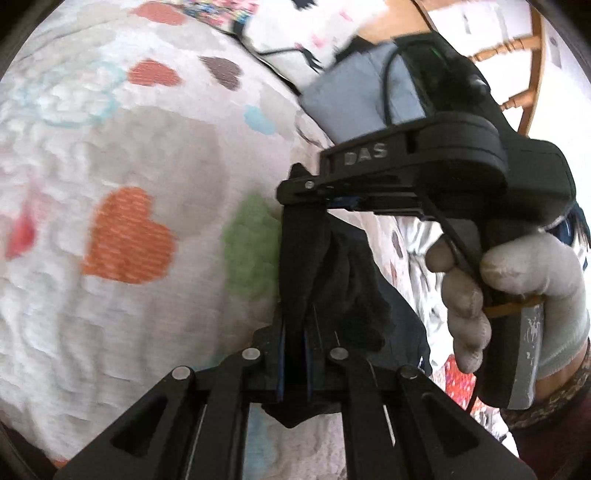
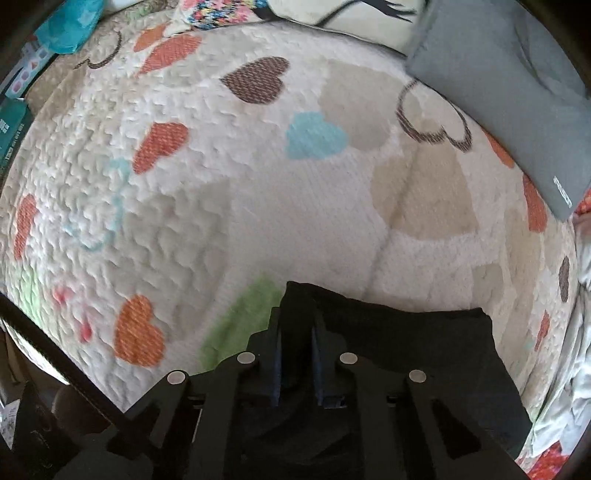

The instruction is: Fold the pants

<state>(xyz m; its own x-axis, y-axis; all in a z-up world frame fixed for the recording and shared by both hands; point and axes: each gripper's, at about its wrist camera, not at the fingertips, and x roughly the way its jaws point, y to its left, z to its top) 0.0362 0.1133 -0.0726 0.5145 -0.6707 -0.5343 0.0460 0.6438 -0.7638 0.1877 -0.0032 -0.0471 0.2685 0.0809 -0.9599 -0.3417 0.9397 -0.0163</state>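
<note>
Pants point(image 2: 424, 343), black, clamped in both the left hand-held gripper point(image 1: 295, 280) and the right hand-held gripper point(image 2: 299, 325), bunched between them above the bedspread point(image 2: 229, 206); long axis indeterminate, both equally near.

This is a home bedroom. The work surface is a bed covered by a white quilted bedspread point(image 2: 258, 206) printed with orange, brown, blue and green hearts. At about 1 o'clock in the right wrist view a folded grey cloth piece point(image 2: 509, 103) lies on the spread, and at 12 o'clock a cream pillow with a dark drawn pattern point(image 2: 354, 14) sits at the far edge. Rumpled pale bedding point(image 2: 569, 369) bunches at 4 o'clock. In the left wrist view a turned wooden chair frame point(image 1: 524, 70) stands at 1 o'clock against a light wall.
</note>
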